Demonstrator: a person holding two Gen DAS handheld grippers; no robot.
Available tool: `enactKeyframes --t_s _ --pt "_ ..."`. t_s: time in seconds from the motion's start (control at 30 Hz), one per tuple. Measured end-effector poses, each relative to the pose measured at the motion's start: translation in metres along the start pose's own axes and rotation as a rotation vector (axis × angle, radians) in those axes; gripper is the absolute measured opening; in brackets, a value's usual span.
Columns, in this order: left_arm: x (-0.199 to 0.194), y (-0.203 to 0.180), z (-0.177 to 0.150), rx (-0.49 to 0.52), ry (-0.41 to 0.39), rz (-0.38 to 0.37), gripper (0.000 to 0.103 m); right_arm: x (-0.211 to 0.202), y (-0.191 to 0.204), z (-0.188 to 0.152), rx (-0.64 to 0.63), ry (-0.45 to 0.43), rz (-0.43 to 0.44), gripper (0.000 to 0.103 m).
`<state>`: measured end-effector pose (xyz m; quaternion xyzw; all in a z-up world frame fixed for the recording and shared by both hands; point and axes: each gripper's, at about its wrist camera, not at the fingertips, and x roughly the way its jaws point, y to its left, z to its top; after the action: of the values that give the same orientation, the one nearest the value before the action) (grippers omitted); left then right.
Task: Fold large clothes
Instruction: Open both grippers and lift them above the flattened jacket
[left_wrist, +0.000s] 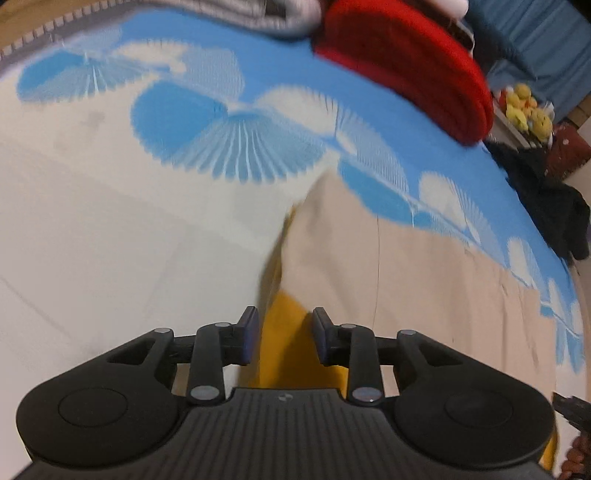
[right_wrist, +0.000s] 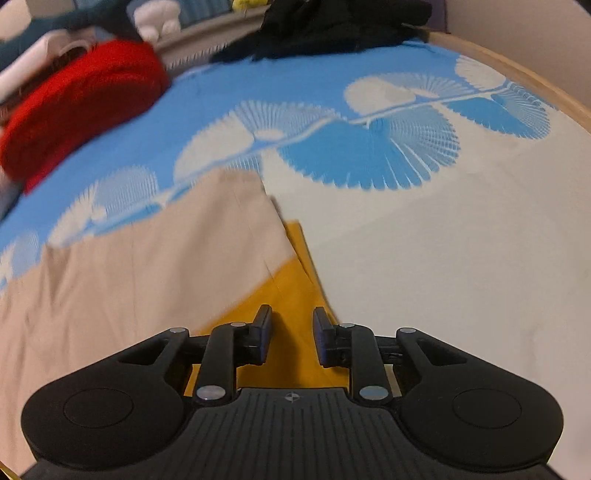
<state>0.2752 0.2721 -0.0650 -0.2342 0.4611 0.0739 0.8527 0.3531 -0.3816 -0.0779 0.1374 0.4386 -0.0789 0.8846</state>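
Because the left gripper (left_wrist: 281, 336) and right gripper (right_wrist: 291, 336) both hang apart over the yellow-and-beige garment (right_wrist: 291, 280) at lower centre of each view (flat on the bed (right_wrist: 443, 240)), a shallow pinch could catch only the yellow layer and skew the fold.

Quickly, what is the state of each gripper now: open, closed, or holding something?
Left gripper: open, jaws apart above the yellow cloth, holding nothing.
Right gripper: open, jaws apart above the same yellow cloth, holding nothing.

A garment (right_wrist: 129, 266) lies spread on the bed (right_wrist: 461, 240); a folded sweater (right_wrist: 81, 107) sits behind it, a clothes heap (right_wrist: 332, 26) farther back.
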Motion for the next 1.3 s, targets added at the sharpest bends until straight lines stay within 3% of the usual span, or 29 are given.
enactKeyframes --t_s 0.07,0.1,0.13,0.17,0.23,0.3,0.37,0.43,0.5,0.57,0.63,0.7,0.8,0.87,0.97,1.07,1.13,1.17,1.3 --pt "0.002 0.004 -0.006 -0.006 0.017 -0.008 0.033 -0.002 -0.003 -0.007 -0.03 0.028 0.014 0.03" --pt "0.003 0.005 -0.007 0.004 0.022 -0.01 0.012 -0.003 -0.005 -0.011 -0.051 0.042 0.022 0.03" --pt "0.001 0.005 -0.008 0.02 0.011 -0.01 0.0 -0.003 -0.006 -0.013 -0.068 0.051 0.03 0.025" --pt "-0.003 0.003 -0.009 0.029 -0.027 -0.004 0.0 -0.004 -0.007 -0.016 -0.083 0.053 0.039 0.003" --pt "-0.018 -0.005 -0.015 0.045 -0.116 -0.011 0.0 -0.012 -0.013 -0.016 -0.087 0.02 0.047 0.0" --pt "-0.025 -0.018 -0.021 0.101 -0.174 0.031 0.0 -0.028 -0.021 -0.013 -0.022 -0.065 0.081 0.0" --pt "-0.021 -0.026 -0.025 0.114 -0.172 0.117 0.002 -0.04 -0.028 -0.012 0.036 -0.123 0.061 0.0" --pt "-0.021 -0.03 -0.029 0.084 -0.169 0.229 0.009 -0.042 -0.033 -0.012 0.042 -0.156 -0.067 0.0" --pt "-0.033 -0.039 -0.034 0.106 -0.208 0.251 0.035 -0.044 -0.043 -0.012 0.1 -0.158 -0.092 0.0" --pt "-0.051 -0.055 -0.043 0.184 -0.27 0.216 0.041 -0.061 -0.048 -0.014 0.16 -0.209 -0.011 0.003" --pt "-0.06 -0.071 -0.055 0.285 -0.276 0.171 0.041 -0.088 -0.043 -0.017 0.122 -0.315 0.055 0.003" --pt "-0.064 -0.082 -0.067 0.338 -0.235 0.093 0.041 -0.118 -0.033 -0.022 0.049 -0.413 0.111 0.003" --pt "-0.063 -0.098 -0.083 0.405 -0.146 -0.051 0.041 -0.149 -0.022 -0.031 -0.039 -0.444 0.182 0.006" --pt "-0.056 -0.111 -0.094 0.471 -0.097 -0.106 0.042 -0.159 -0.013 -0.042 -0.114 -0.407 0.222 0.022" --pt "-0.039 -0.132 -0.112 0.545 -0.009 -0.148 0.044 -0.144 -0.006 -0.064 -0.196 -0.246 0.266 0.026" --pt "-0.011 -0.148 -0.127 0.579 0.091 -0.092 0.046 -0.104 0.005 -0.075 -0.285 -0.054 0.138 0.026" --pt "0.007 -0.152 -0.135 0.604 0.134 -0.014 0.055 -0.085 0.007 -0.079 -0.315 0.003 0.065 0.026" --pt "0.013 -0.152 -0.136 0.611 0.143 0.014 0.061 -0.077 0.005 -0.079 -0.303 0.031 0.045 0.026" --pt "0.003 -0.142 -0.126 0.587 0.098 0.016 0.062 -0.048 0.003 -0.082 -0.284 0.131 -0.035 0.026"
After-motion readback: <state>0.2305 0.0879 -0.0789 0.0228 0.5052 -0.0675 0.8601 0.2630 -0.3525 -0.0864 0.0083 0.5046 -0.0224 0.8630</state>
